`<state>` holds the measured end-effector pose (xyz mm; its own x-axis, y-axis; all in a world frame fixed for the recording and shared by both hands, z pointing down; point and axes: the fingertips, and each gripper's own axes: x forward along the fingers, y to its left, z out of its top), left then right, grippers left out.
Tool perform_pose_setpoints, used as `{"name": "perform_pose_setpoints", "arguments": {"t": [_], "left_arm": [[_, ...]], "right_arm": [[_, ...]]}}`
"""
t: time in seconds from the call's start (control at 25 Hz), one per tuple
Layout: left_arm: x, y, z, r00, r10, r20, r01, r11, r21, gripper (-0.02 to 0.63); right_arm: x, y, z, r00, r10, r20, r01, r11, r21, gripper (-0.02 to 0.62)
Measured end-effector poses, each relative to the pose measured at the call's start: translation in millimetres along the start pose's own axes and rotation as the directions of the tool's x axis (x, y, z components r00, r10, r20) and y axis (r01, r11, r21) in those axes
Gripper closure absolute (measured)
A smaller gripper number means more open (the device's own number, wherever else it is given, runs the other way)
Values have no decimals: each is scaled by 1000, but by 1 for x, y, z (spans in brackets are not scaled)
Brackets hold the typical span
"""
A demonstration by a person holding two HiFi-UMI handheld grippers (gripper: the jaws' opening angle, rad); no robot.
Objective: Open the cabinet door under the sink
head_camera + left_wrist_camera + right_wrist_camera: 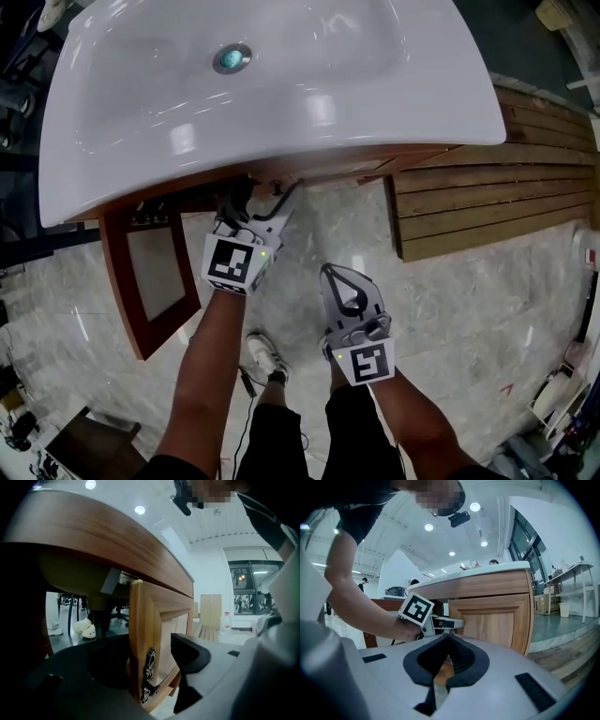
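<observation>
Person is standing over a white sink, holding a gripper in each hand.

- The left gripper is reaching in under the basin rim. Its fingers are standing wide apart and straddling the free edge of a cabinet door. The door's black ornate handle is sitting between them, with one finger clear of the door face.
- At the head view's left an open door is hanging swung out over the marble floor.
- The right gripper is hovering nearer the person's legs, apart from the cabinet. Its fingers are meeting at the tips on nothing.
</observation>
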<state>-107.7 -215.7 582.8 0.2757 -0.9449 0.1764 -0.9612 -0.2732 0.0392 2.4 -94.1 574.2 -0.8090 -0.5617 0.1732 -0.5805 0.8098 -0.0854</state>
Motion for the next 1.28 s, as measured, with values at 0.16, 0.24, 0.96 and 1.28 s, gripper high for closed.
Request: {"name": "perform_pose_setpoints", "arguments": {"t": [0.16,0.24,0.96,1.28], "left_arm": [[-2,-1,-2,1000,17,-14,-17,1000,24,347],[-2,-1,-2,1000,20,-21,-19,999,40,357],[-39,-49,-10,998,2,-66,0,999,42,359],[-55,-74,-17,993,-38,-108,45,997,56,359]], "right_arm": [[-7,-3,2,999,-22,27,22,1000,-5,575],[-11,-4,2,999,-32,35,32,999,2,575],[-49,5,1,993,-100,60,99,995,24,575],[-69,1,-1,987,-148,59,147,989,24,575]]}}
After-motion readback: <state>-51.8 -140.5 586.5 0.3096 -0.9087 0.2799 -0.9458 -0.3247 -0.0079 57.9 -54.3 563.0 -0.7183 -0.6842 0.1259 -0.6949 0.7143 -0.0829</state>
